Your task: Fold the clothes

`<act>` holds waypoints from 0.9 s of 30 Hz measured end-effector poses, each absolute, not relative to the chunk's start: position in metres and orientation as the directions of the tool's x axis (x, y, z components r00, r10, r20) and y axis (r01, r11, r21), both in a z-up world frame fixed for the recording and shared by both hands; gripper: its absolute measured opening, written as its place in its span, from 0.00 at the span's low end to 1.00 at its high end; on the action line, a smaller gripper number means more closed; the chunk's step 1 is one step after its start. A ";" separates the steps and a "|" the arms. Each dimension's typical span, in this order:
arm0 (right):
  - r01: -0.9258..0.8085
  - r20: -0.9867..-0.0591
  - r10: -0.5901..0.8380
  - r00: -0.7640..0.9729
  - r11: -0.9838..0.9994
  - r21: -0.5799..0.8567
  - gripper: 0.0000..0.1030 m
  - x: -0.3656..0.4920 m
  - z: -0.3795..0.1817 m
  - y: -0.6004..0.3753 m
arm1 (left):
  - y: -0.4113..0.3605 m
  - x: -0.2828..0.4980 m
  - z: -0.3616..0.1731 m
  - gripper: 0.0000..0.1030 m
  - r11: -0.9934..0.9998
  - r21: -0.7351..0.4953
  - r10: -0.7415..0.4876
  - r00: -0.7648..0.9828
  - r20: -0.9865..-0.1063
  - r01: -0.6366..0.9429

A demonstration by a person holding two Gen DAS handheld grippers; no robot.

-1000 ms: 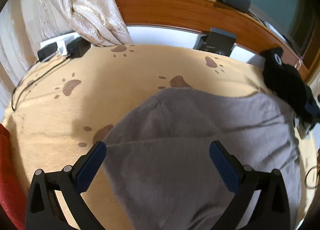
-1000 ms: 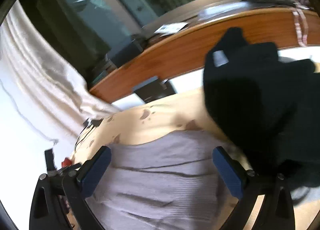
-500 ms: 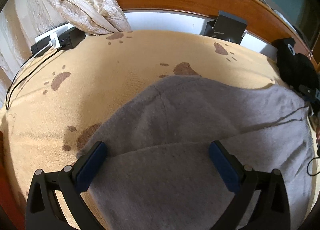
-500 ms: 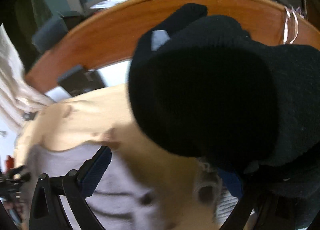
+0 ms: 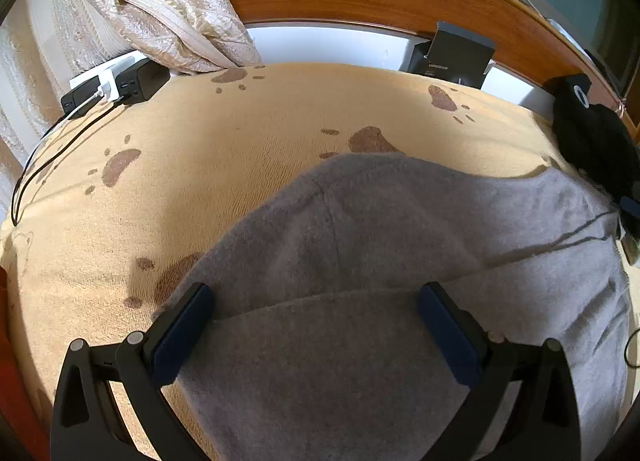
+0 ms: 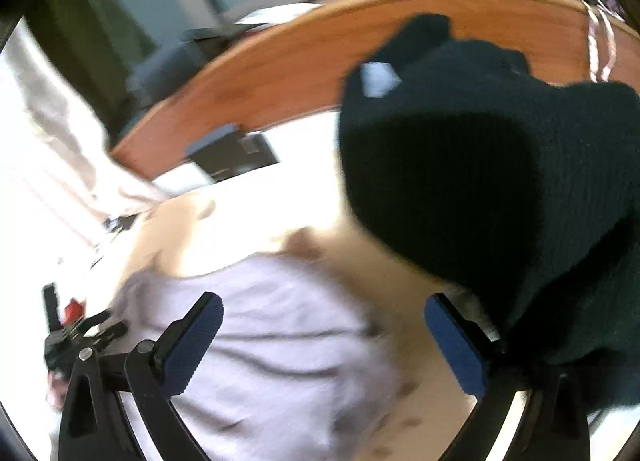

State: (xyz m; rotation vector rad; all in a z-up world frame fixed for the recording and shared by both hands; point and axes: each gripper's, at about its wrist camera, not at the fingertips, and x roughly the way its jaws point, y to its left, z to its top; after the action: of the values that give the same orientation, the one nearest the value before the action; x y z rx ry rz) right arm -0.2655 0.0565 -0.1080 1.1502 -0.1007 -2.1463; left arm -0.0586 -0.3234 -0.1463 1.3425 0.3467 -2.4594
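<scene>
Grey sweater partly folded, both grippers wide and empty.

The grey sweater [image 5: 400,261] lies on the paw-print blanket [image 5: 200,181], one layer already turned over the body, so the fold looks begun but unfinished. The left gripper [image 5: 316,325] hovers over it, jaws spread, gripping nothing; the right gripper [image 6: 324,337], equally wide and empty, sits beside a black garment [image 6: 500,181] that appears unfolded and likely comes next.
</scene>
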 end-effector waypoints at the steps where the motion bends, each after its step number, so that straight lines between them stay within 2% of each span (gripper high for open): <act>1: 0.557 -0.695 -0.622 -0.361 -0.741 0.375 1.00 -0.258 -0.104 0.053 | -0.325 -0.058 -0.144 1.00 -0.918 -0.072 -0.151 -0.512 -0.846 0.391; 4: 0.604 -0.672 -0.673 -0.310 -0.685 0.408 1.00 -0.240 -0.097 0.040 | -0.330 -0.057 -0.136 1.00 -0.912 -0.090 -0.148 -0.524 -0.838 0.401; 10: 0.552 -0.744 -0.629 -0.224 -0.711 0.435 1.00 -0.253 -0.129 0.026 | -0.338 -0.074 -0.141 1.00 -0.915 -0.038 -0.174 -0.478 -0.861 0.403; 13: 0.498 -0.773 -0.579 -0.261 -0.767 0.406 1.00 -0.271 -0.149 0.031 | -0.343 -0.077 -0.149 1.00 -0.915 -0.022 -0.184 -0.468 -0.865 0.402; 17: 0.460 -0.781 -0.527 -0.337 -0.816 0.352 1.00 -0.290 -0.152 0.036 | -0.344 -0.078 -0.150 1.00 -0.919 -0.019 -0.185 -0.473 -0.861 0.394; 22: 0.450 -0.800 -0.494 -0.340 -0.833 0.323 1.00 -0.291 -0.149 0.028 | -0.348 -0.077 -0.143 1.00 -0.916 -0.038 -0.167 -0.467 -0.868 0.398; 27: 0.502 -0.727 -0.554 -0.406 -0.799 0.329 1.00 -0.267 -0.116 0.021 | -0.363 -0.072 -0.118 1.00 -0.903 -0.080 -0.170 -0.523 -0.835 0.421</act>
State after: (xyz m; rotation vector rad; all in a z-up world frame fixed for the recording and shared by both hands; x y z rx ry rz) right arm -0.2667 0.0210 -0.1155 1.1715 -0.0768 -2.2072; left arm -0.0720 -0.3634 -0.1175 1.2980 0.3900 -2.4463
